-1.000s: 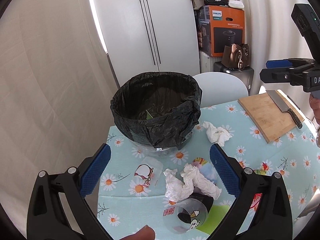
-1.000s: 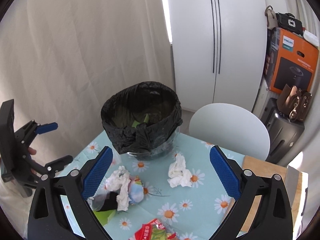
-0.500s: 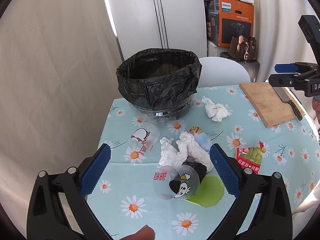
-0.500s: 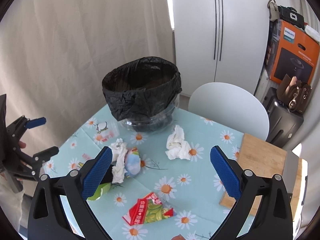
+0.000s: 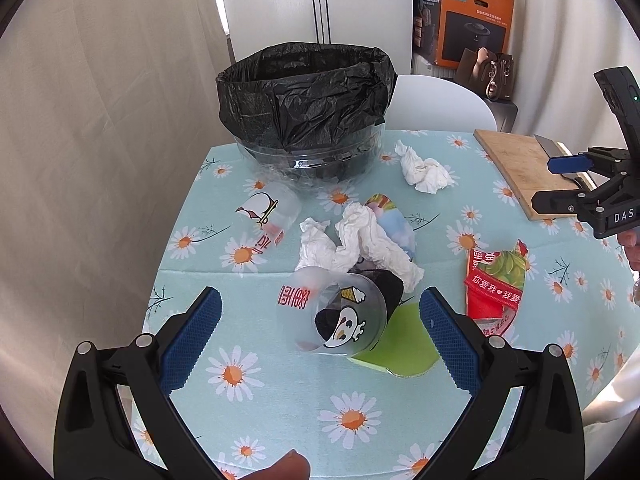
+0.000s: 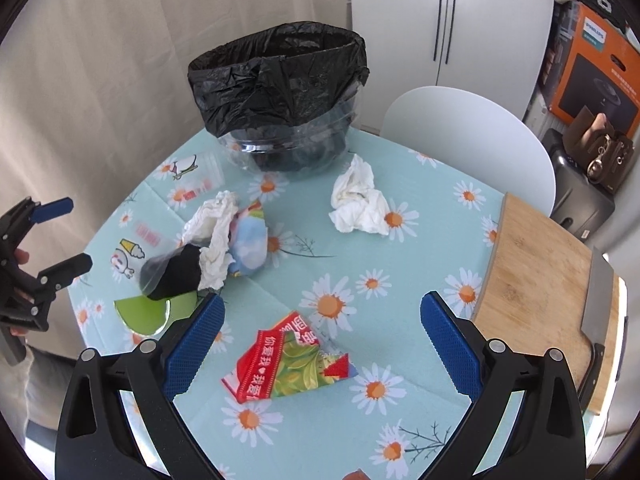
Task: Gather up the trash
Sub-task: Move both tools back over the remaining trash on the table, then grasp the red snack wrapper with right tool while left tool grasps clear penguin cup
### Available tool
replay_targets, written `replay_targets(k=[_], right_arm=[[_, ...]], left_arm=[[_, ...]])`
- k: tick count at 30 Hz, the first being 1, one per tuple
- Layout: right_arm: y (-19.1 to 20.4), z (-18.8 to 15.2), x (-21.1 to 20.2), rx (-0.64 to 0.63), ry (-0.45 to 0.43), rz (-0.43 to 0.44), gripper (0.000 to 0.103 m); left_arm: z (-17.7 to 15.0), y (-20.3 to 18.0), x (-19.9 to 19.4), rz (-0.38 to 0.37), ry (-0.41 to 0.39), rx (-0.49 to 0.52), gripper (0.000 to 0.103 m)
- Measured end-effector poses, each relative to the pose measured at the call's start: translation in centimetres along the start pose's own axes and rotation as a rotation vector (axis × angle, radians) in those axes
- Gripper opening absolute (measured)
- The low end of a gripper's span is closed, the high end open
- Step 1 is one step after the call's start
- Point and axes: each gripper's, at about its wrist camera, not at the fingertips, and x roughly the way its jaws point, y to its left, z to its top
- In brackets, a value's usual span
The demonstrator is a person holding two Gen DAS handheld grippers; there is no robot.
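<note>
Plastic cup (image 5: 340, 316) lies between left tool's (image 5: 316, 336) blades.

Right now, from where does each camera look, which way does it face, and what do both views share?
Left wrist: sits on the left gripper, above the table's near edge, facing the clear printed cup and the bin; own open jaws and a fingertip show.
Right wrist: sits on the right gripper, further right, facing the red wrapper and the cutting board; own open jaws show.
Shared: bin, cup, wrapper, crumpled tissue; each sees the other gripper.
</note>
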Motion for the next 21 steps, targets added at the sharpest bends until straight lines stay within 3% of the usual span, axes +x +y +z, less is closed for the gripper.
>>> replay_targets(k=[11,21], right_arm=[[0.1,-2.0,3.1,0.071,0.092,-0.029,0.094],[0.1,-4.8,5.0,0.276,0.158,-0.074,0.094]], left_arm=[[-1.0,1.3,3.8,-0.097,0.067,0.009,0.097],[-0.9,3.6,8.2,-0.238,0.15,0.056,0.097]])
